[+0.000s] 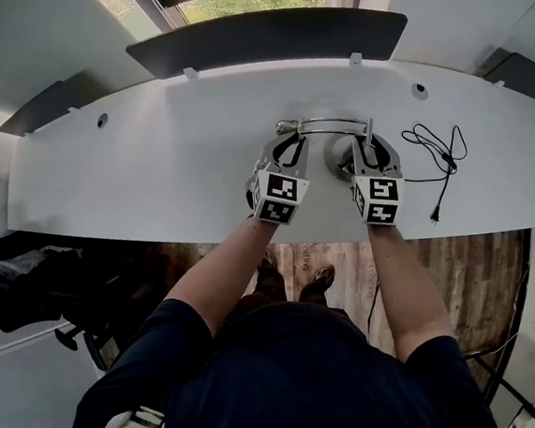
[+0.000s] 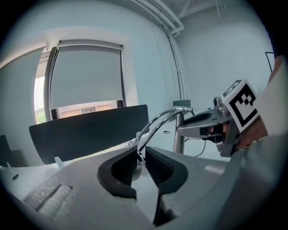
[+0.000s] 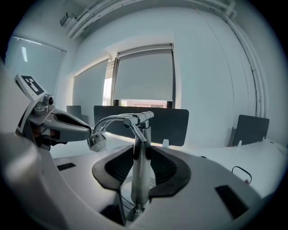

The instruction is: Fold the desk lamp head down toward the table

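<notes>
A: Where's the lamp, and what've you got on it?

B: The desk lamp [image 1: 323, 126] stands near the front edge of the white desk [image 1: 150, 163], round base [image 1: 340, 159] down, power cord [image 1: 440, 149] lying off to the right. My right gripper [image 3: 142, 155] is clamped on the upright post [image 3: 144, 134] — pads pressing both sides, jaws about mid-width. My left gripper [image 2: 140, 157] has its jaws nearly together, pinched on the thin curved arm [image 2: 157, 122] right by the lamp head [image 3: 96, 141].

A: How's it going to handle?

B: Stiff, I reckon. It's all chrome tube with no give, so the only part that should move is the joint [image 3: 139, 119] at the top of the post. Prob. a friction hinge: expect it to resist, then go.

A: Slippery?

B: Yes. It's polished metal, esp. that thin arm. The ribbed pads help, but it could twist in the grip. The head end is the right spot tho — longest lever, least force.

A: And the post?

B: Needs holding. The lamp looks light apart from the base, so w/o my right side it'd likely tip or skid instead of folding. Go gentle on the head itself; can't tell what's inside it.
</notes>
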`<state>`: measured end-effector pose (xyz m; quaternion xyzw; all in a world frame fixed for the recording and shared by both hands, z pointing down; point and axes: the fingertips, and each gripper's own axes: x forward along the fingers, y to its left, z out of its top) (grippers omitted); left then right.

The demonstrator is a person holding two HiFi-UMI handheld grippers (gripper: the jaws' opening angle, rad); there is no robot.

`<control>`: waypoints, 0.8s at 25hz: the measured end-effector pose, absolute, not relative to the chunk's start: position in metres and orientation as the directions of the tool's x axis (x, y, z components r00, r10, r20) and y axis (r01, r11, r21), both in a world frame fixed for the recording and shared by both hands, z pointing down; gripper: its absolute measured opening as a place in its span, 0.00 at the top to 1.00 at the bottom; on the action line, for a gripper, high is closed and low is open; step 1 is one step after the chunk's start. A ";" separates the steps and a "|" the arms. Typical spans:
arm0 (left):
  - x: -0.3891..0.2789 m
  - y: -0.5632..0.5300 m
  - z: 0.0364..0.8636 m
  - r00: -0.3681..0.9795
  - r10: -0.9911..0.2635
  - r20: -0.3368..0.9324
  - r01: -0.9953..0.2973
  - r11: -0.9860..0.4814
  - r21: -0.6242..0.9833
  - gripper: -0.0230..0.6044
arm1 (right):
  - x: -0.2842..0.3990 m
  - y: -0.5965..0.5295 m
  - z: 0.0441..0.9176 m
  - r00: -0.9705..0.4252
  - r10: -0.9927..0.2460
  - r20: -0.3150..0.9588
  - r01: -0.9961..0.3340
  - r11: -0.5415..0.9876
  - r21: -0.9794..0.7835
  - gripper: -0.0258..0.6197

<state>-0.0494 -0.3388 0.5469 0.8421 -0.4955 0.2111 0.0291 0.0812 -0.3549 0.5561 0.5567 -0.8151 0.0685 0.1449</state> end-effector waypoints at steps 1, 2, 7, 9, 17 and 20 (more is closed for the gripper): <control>-0.048 -0.339 0.551 0.421 -0.818 0.393 -0.843 -0.512 -0.163 0.88 | 0.081 -0.355 0.556 -0.340 -0.886 0.315 -0.926 0.374 0.053 0.78; -0.046 -0.340 0.556 0.422 -0.812 0.403 -0.839 -0.518 -0.168 0.88 | 0.080 -0.356 0.557 -0.342 -0.884 0.318 -0.925 0.377 0.055 0.78; -0.036 -0.341 0.575 0.421 -0.792 0.442 -0.822 -0.540 -0.183 0.88 | 0.080 -0.357 0.560 -0.350 -0.875 0.334 -0.919 0.391 0.060 0.78; -0.033 -0.341 0.580 0.426 -0.788 0.444 -0.823 -0.541 -0.171 0.88 | 0.079 -0.357 0.562 -0.357 -0.871 0.339 -0.915 0.399 0.061 0.78; -0.019 -0.341 0.601 0.437 -0.766 0.471 -0.822 -0.553 -0.138 0.88 | 0.079 -0.358 0.567 -0.366 -0.860 0.356 -0.910 0.411 0.057 0.77; -0.014 -0.341 0.606 0.436 -0.766 0.472 -0.824 -0.551 -0.134 0.88 | 0.079 -0.359 0.570 -0.365 -0.860 0.356 -0.910 0.410 0.057 0.77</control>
